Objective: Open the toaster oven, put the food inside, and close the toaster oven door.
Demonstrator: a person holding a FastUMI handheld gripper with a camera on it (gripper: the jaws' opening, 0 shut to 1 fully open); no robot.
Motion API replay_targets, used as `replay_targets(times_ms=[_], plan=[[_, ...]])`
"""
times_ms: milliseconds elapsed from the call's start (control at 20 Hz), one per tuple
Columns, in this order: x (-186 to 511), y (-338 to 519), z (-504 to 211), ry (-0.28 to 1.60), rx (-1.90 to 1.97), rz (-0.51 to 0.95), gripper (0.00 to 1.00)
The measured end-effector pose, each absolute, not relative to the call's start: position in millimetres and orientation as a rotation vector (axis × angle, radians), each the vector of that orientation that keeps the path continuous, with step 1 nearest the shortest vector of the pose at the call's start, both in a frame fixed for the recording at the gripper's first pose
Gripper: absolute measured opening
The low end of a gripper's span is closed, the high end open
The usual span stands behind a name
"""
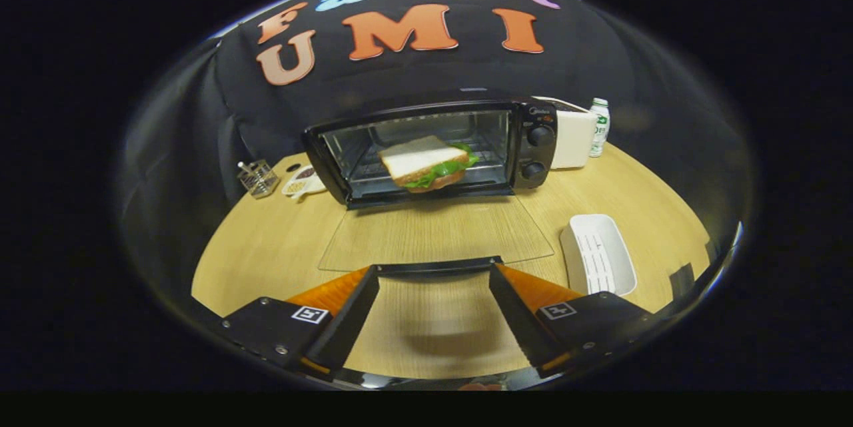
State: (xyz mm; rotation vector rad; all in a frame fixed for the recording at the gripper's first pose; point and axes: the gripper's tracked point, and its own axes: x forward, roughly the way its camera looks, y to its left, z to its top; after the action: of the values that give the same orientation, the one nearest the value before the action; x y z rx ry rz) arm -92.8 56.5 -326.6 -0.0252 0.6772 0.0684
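Observation:
The black toaster oven (433,147) stands at the back of the round wooden table (266,247). Its glass door (433,230) lies folded down flat toward me. A sandwich (426,162) of white bread with green lettuce rests on the rack inside the oven cavity. The door's dark handle bar (433,266) runs across just at my fingertips, spanning the gap between them. My gripper (434,275) is open, fingers wide apart, with nothing pressed between them and bare tabletop below.
An empty white tray (596,254) lies on the table right of the door. A white box (573,137) and a small bottle (600,124) stand right of the oven. On the oven's left are a wire holder (258,178) and a small white dish (303,182).

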Motion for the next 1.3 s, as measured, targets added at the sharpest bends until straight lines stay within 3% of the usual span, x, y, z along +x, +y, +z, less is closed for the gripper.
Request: replay_targets(times_ms=[700,1300], plan=[[-86,41,-404,0.799,-0.15,0.049,1.0],[-59,46,-368,0.727,-0.14,0.069,1.0]])
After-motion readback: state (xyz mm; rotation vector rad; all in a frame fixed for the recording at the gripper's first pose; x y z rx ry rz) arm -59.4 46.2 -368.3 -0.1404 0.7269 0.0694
